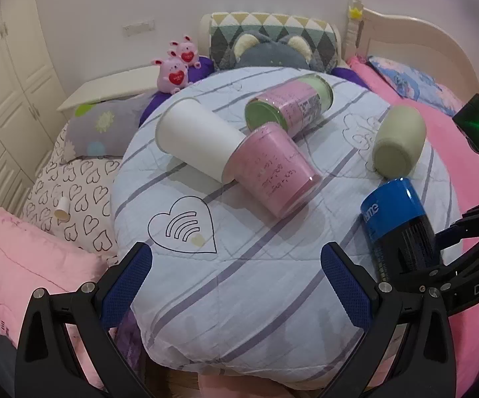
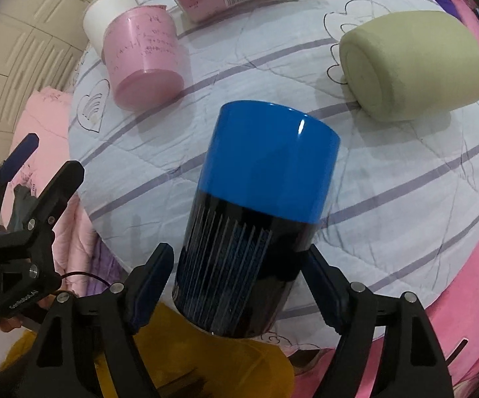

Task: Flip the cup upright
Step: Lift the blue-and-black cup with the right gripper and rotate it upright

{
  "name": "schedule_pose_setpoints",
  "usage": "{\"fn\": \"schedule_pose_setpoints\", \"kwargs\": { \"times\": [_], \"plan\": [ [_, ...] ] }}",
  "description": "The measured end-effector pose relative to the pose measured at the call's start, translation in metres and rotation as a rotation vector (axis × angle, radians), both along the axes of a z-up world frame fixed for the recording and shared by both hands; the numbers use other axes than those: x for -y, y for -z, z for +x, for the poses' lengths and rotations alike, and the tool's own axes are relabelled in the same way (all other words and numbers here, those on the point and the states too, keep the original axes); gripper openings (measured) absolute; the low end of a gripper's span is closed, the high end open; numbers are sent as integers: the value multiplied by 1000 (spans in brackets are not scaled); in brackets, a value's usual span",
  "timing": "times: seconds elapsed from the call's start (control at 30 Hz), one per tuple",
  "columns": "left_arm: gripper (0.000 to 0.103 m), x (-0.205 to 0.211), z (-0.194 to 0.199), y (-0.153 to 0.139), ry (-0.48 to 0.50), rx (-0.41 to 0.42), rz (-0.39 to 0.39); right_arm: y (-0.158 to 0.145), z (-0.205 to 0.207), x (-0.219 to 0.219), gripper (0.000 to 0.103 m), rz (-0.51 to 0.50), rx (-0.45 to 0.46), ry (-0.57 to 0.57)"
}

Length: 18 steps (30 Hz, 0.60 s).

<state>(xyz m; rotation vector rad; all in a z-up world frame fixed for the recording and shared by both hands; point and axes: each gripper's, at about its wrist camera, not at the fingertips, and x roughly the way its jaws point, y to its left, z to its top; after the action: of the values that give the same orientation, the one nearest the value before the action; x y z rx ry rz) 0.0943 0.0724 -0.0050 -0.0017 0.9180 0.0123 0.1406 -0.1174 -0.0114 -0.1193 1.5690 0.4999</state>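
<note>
The blue and black cup (image 2: 259,212) sits between the two fingers of the right gripper (image 2: 236,285), at about 6 o'clock in the right wrist view. The pads are against or very near its dark lower part, so I judge that it is gripped, though full contact on the left pad is not certain. The cup seems lifted and tilted over the round quilted cushion (image 2: 405,199), with its blue end pointing away from the camera; I cannot tell which end is the mouth. So the flip looks to be in progress and not finished: the cup must still be turned and set down standing. The left gripper (image 1: 236,282) is wide open and holds nothing, low at 6 o'clock over the cushion. The other containers all lie on their sides: a white paper cup (image 1: 199,139) at 11 o'clock, touching a pink cup (image 1: 276,169) near the centre, a pink and green canister (image 1: 289,102) at 12 o'clock, and a pale green cup (image 1: 398,139) at 2 o'clock. No contents are visible in any of them; their insides are mostly hidden.
</note>
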Motion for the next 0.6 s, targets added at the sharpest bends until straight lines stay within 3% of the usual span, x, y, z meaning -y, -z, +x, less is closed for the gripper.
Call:
{"fn": "schedule_pose_setpoints", "kwargs": {
  "times": [0.33, 0.6],
  "plan": [
    [103, 28, -3, -16, -3, 13, -18, -35, -19, 28, 80, 30, 144, -11],
    [103, 77, 2, -19, 16, -21, -24, -41, -12, 75, 80, 12, 228, 12]
  ]
}}
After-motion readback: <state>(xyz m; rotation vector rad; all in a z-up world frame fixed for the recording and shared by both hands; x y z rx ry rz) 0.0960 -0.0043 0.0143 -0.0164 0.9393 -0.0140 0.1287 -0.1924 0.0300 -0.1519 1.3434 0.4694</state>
